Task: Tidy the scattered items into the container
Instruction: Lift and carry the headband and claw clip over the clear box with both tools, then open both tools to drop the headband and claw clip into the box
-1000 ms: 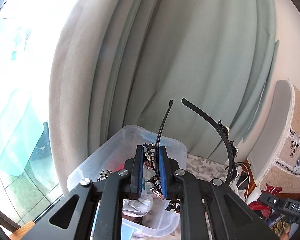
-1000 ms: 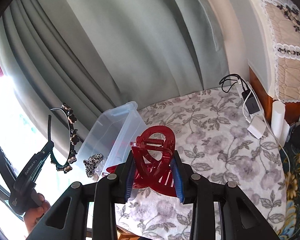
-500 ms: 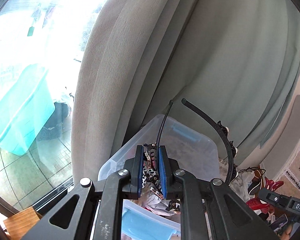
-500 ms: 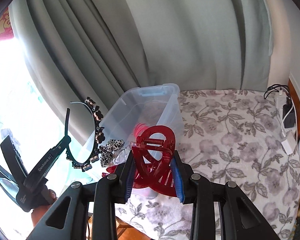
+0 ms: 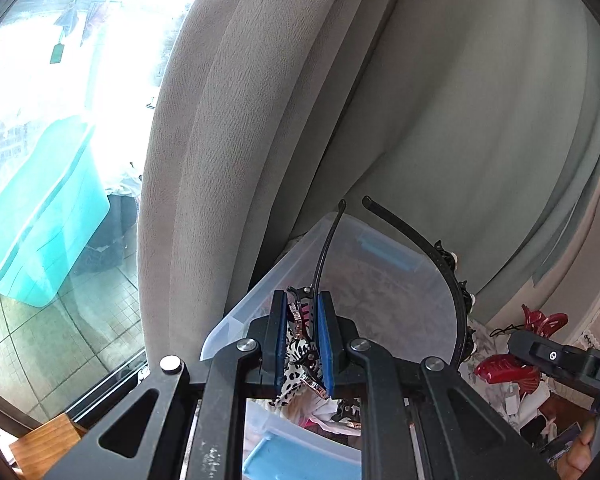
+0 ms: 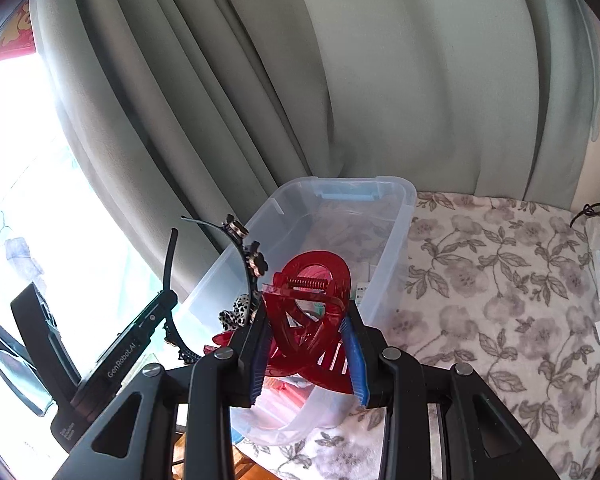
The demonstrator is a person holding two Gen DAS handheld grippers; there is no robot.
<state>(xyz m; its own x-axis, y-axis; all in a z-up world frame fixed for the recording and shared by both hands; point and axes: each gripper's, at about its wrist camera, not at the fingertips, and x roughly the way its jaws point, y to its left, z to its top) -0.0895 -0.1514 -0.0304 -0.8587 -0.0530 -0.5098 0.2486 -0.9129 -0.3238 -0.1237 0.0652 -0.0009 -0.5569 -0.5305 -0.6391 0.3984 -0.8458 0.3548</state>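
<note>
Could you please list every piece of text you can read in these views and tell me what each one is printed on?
"GenRobot.AI": on the side of the left gripper, seen from the right wrist view.
"DA": cut off at the frame edge, on the side of the right gripper, seen from the left wrist view.
Small white print lower on the left gripper's body: too small to read.
White label inside the clear plastic bin: too small to read.

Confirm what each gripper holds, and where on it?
Left gripper: black headband, pinched near one end of its band. Right gripper: red claw clip, clamped across its body below the spring.

A floral-clothed table carries the clear bin.
</note>
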